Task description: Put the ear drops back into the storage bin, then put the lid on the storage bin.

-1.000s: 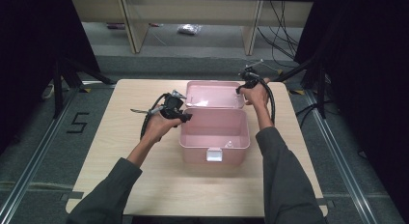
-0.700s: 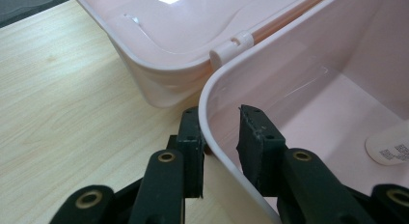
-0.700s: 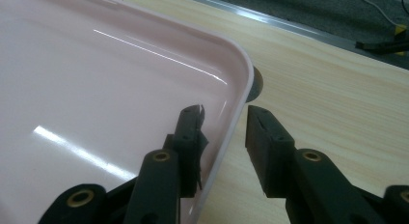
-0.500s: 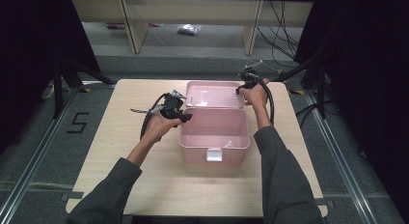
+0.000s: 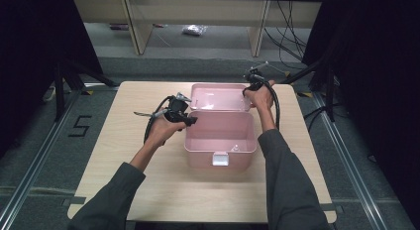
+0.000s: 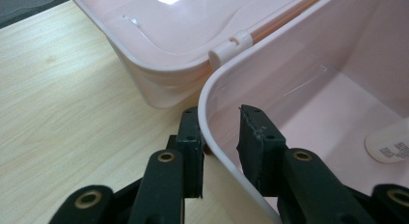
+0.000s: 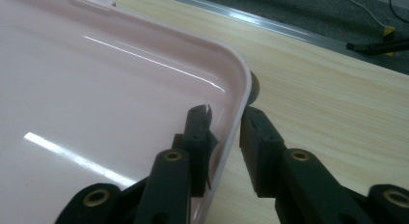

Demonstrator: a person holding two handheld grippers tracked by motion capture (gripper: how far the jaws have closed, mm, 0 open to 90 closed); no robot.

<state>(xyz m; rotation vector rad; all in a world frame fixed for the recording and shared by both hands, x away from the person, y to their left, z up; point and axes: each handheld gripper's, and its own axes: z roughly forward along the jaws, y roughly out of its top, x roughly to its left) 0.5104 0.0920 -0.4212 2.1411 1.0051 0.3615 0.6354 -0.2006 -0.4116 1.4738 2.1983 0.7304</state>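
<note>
The pink box (image 5: 220, 138) sits near the middle of the pale wood-grain desk (image 5: 124, 180), its glossy moulded plastic smooth, with rounded corners and a thin rolled rim. A white latch tab shows on its near wall at 6 o'clock. Inside, at the floor's right, lies a small white labelled object (image 6: 388, 144), cut off by the frame edge and too partial to identify. The left tongs (image 6: 219, 137) straddle the box's left rim at 9 o'clock, one matte black jaw outside and one inside; the outer pad touches the wall, while a gap shows at the inner one. Farther back, the lid (image 5: 220, 97) lies open and flat, joined by a white cylindrical hinge (image 6: 231, 45). The right tongs (image 7: 224, 132) have just been closing on the lid's far right corner at 1 o'clock, rim between the jaws.
</note>
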